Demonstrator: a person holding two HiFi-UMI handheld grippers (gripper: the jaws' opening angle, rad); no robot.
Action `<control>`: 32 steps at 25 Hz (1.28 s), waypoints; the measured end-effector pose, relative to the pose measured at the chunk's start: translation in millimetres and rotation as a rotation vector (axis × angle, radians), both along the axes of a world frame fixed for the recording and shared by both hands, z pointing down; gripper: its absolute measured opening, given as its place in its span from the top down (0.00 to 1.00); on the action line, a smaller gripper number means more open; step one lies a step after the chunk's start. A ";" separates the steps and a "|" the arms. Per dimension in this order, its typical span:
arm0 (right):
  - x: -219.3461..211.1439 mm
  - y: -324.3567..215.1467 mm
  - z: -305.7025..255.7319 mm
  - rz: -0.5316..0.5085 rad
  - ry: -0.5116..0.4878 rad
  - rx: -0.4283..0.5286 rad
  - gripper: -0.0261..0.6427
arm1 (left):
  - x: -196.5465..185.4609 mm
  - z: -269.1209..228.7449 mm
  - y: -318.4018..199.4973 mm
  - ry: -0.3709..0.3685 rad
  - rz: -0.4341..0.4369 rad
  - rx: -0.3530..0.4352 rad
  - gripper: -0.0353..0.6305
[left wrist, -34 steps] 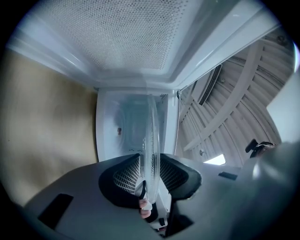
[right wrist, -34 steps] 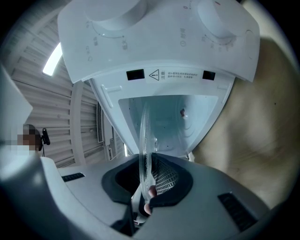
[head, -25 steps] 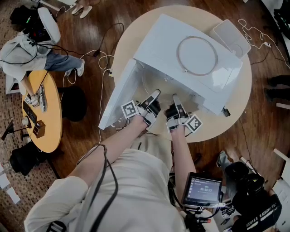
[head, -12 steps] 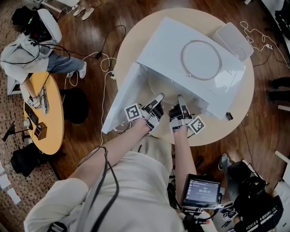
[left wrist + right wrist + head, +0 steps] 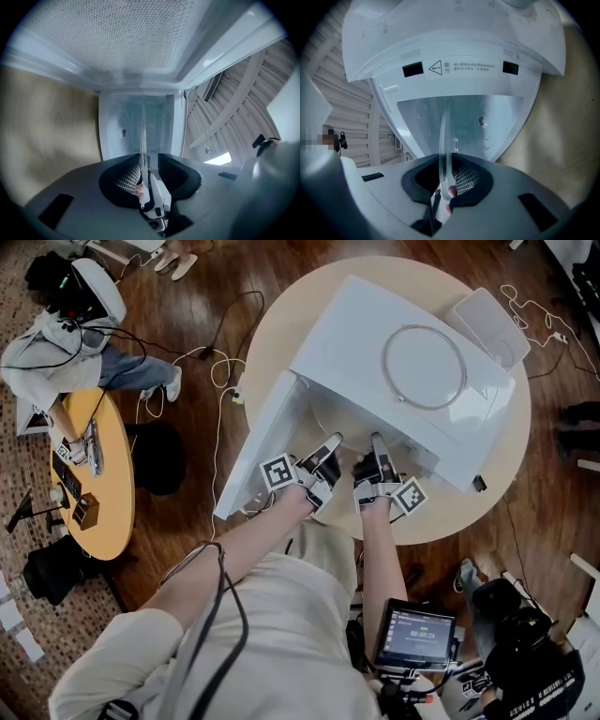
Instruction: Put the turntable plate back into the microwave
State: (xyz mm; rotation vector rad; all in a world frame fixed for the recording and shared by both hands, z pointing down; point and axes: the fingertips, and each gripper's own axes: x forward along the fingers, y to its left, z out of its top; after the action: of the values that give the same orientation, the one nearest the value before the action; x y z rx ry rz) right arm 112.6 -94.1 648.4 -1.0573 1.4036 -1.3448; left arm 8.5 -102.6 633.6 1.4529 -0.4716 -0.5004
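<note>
Here, the turntable plate (image 5: 444, 140), a clear glass disc seen edge-on as a thin pale line, is held at the open mouth of the microwave (image 5: 361, 320). How far it reaches inside cannot be told.

The right gripper (image 5: 446, 161) is clamped on the plate's near rim, its black ribbed pads pressed onto the glass. The left gripper (image 5: 149, 161) has its jaws apart. The rim passes between them and lies against one pad, with a gap to the other.

The task looks about midway. The plate is lifted and lined up with the opening, but not yet seated.

Inside the microwave, the smooth white cavity floor (image 5: 490, 133) shows pressed concentric circles around a small dark hub (image 5: 481, 121), with nothing on it. The microwave's door (image 5: 251, 451) stands swung wide, its inner window a fine dotted mesh. On the microwave's glossy white roof lies a thin ring (image 5: 424, 367). Under the microwave is a round, pale wooden table (image 5: 274, 324).
</note>
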 end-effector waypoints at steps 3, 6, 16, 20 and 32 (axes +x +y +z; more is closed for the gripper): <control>0.4 -3.7 1.8 0.012 0.002 -0.010 0.90 | -0.8 0.6 0.4 -0.003 0.006 -0.003 0.79; 2.8 -7.7 2.6 0.022 0.003 -0.017 0.90 | 0.0 -0.4 0.8 0.000 0.016 -0.002 0.79; 11.4 -20.8 10.5 0.054 -0.001 -0.031 0.90 | 2.3 1.6 1.9 0.001 0.040 -0.014 0.79; 14.3 -25.5 17.9 0.065 0.006 -0.041 0.90 | 6.0 1.1 1.4 0.013 0.049 -0.023 0.79; 22.3 -37.7 28.1 0.097 -0.018 -0.048 0.90 | 6.4 8.9 -1.8 0.004 0.036 -0.046 0.79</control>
State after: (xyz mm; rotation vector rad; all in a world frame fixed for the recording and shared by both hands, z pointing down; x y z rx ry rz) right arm 134.9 -131.8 676.5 -1.1273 1.2958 -1.3198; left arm 14.9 -104.4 642.5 1.4135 -0.4508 -0.4610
